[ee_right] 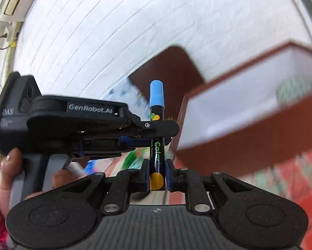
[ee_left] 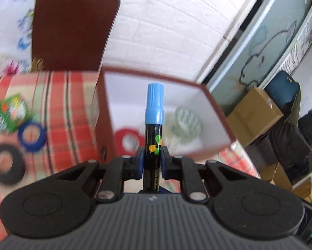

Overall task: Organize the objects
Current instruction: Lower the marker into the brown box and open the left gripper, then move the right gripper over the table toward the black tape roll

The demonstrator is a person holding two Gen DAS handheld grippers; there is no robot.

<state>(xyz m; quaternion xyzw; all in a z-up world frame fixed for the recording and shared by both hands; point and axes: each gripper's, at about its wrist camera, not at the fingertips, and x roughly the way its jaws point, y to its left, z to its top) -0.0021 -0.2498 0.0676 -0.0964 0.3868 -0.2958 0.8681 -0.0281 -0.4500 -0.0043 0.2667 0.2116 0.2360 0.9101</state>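
A black chalk marker with a light blue cap (ee_left: 153, 108) stands upright, held by both grippers at once. My left gripper (ee_left: 152, 156) is shut on its barrel just below the cap. In the right wrist view the marker (ee_right: 157, 104) rises from my right gripper (ee_right: 157, 175), which is shut on its lower end. There the left gripper (ee_right: 153, 134) reaches in from the left and clamps the barrel higher up. Behind the marker is a brown box with a white inside (ee_left: 218, 112), (ee_right: 249, 141). It holds a red tape roll (ee_left: 126, 139) and a pale tape roll (ee_left: 186, 123).
On the red checked cloth (ee_left: 72, 108) left of the box lie a blue tape roll (ee_left: 31, 136), a black tape roll (ee_left: 6, 163) and a green packet (ee_left: 8, 112). A brown chair back (ee_left: 72, 25) stands behind. Cardboard boxes (ee_left: 253, 112) sit at the right. A hand (ee_right: 10, 166) holds the left gripper.
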